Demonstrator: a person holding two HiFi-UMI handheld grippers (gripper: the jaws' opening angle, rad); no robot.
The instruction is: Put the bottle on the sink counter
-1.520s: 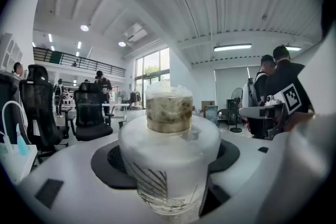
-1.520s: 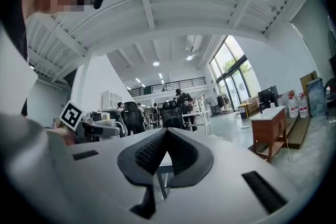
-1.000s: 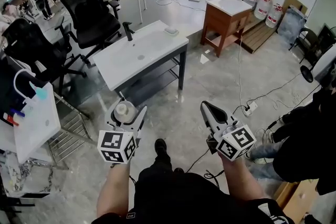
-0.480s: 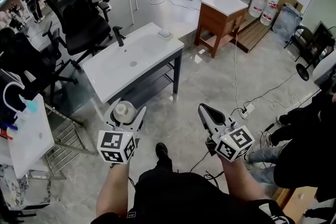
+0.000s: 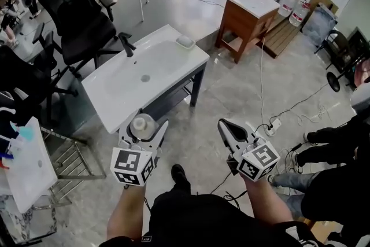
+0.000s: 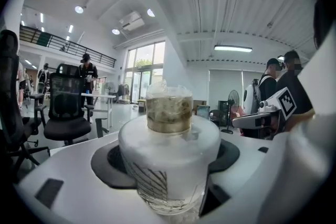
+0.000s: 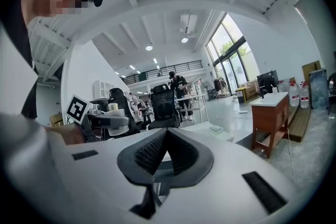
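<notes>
Standing beyond the far left side of the white sink counter [image 5: 167, 58] is a black office chair [image 5: 78, 20]. On the counter itself, a black faucet [image 5: 126, 43] rises at the far edge, with a soap dish [image 5: 185, 41] toward the counter's right end.

Just beside the counter's near edge, the left gripper [image 5: 143, 131] is clamped on the bottle [image 6: 169, 157], which has a frosted white body, a gold collar and a clear cap. The bottle stands upright between the jaws, pressed on both sides, and is not resting on the counter.

Farther right of the counter's near edge, the right gripper [image 5: 231, 129] is held over the grey floor. Its dark pads [image 7: 152, 152] meet with nothing between them.

Right of the counter's far end, well apart from it, stands a wooden vanity [image 5: 245, 23] with a white top.
</notes>
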